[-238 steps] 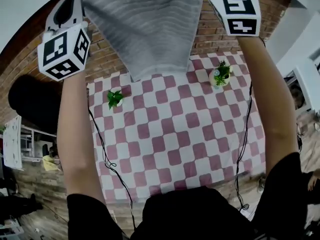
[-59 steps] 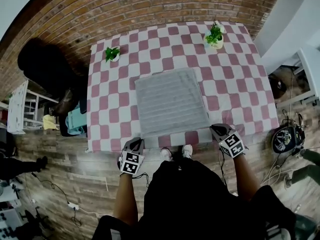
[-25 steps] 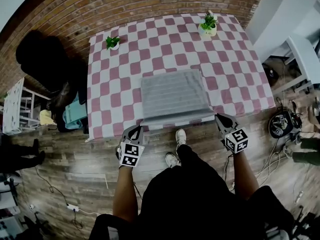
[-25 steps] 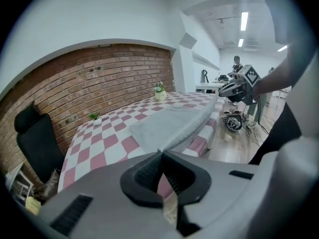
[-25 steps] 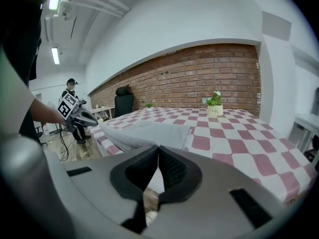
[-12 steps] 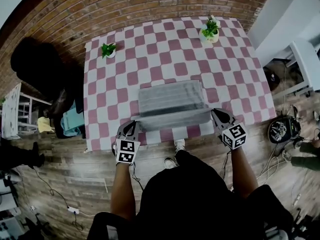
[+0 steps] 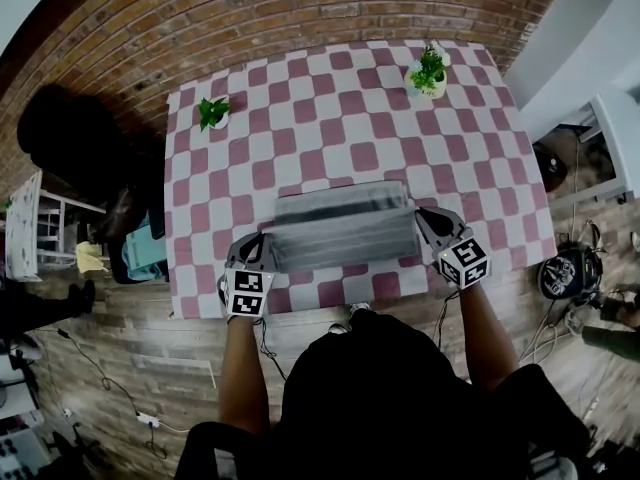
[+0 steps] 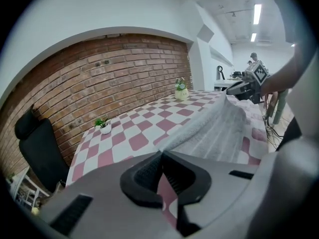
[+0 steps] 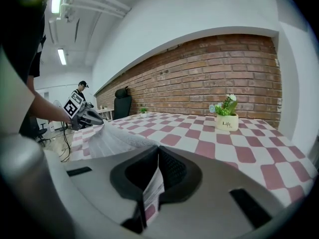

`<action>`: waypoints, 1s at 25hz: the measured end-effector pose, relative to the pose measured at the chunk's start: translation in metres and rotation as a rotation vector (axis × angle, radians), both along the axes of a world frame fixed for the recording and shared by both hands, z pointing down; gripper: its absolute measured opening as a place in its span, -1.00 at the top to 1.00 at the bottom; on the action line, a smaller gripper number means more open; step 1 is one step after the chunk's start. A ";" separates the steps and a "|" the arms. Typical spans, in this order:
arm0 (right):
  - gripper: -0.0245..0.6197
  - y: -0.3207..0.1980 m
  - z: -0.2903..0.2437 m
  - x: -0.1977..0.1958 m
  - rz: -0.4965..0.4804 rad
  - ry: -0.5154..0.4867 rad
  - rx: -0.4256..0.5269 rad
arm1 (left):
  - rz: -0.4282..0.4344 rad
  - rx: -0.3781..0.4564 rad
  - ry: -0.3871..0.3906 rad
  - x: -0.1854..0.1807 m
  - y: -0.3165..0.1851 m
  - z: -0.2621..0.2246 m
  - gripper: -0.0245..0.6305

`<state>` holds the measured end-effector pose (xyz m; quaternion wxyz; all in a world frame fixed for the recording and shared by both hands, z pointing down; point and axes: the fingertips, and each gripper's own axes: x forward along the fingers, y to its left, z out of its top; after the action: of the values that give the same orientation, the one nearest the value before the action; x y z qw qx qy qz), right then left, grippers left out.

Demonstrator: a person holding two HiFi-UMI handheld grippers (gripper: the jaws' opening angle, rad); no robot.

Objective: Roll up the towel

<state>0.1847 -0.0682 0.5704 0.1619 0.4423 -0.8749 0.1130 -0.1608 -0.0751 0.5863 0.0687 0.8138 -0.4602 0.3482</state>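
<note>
A grey striped towel [image 7: 345, 226] lies on the pink-and-white checked table [image 7: 340, 118], its near edge lifted and folded over toward the brick wall. My left gripper [image 7: 262, 249] is shut on the towel's near left corner, and my right gripper [image 7: 424, 218] is shut on its near right corner. From the left gripper view the towel [image 8: 219, 128] stretches off to the right gripper [image 8: 240, 88], with cloth pinched in the left gripper [image 8: 162, 157]. The right gripper view shows the towel [image 9: 114, 138] running to the left gripper [image 9: 92, 118], and a thin fold sits in the right gripper [image 9: 156, 159].
Two small potted plants stand at the far side of the table, one on the left [image 7: 212, 113] and one on the right [image 7: 430, 73]. A black chair [image 7: 70, 138] stands left of the table. A brick wall [image 7: 300, 8] runs behind it. Cables lie on the wooden floor.
Both grippers have moved away from the person, over the table, carrying the towel's near edge with them. The visible stretch of towel has become shorter.
</note>
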 end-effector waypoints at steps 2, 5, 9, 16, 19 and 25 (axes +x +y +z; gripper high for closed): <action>0.91 -0.013 0.004 0.000 -0.008 0.002 -0.008 | -0.011 -0.001 -0.005 0.000 -0.013 0.002 0.92; 0.91 -0.031 0.012 0.000 -0.016 0.003 -0.023 | -0.027 -0.009 -0.011 -0.001 -0.033 0.008 0.92; 0.91 -0.052 0.023 0.002 -0.007 0.004 -0.046 | -0.037 -0.023 -0.040 0.001 -0.056 0.015 0.92; 0.91 -0.082 0.044 0.004 0.028 0.024 -0.078 | -0.073 -0.054 -0.058 0.003 -0.085 0.039 0.91; 0.90 -0.091 0.052 0.008 0.059 0.034 -0.088 | -0.142 -0.043 -0.064 -0.003 -0.091 0.044 0.79; 0.79 -0.088 0.045 0.017 0.081 0.030 -0.070 | -0.189 -0.050 -0.022 -0.010 -0.074 0.040 0.49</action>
<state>0.2018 -0.1559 0.6156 0.1857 0.4730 -0.8493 0.1431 -0.1704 -0.1487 0.6264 0.1165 0.7609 -0.5270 0.3603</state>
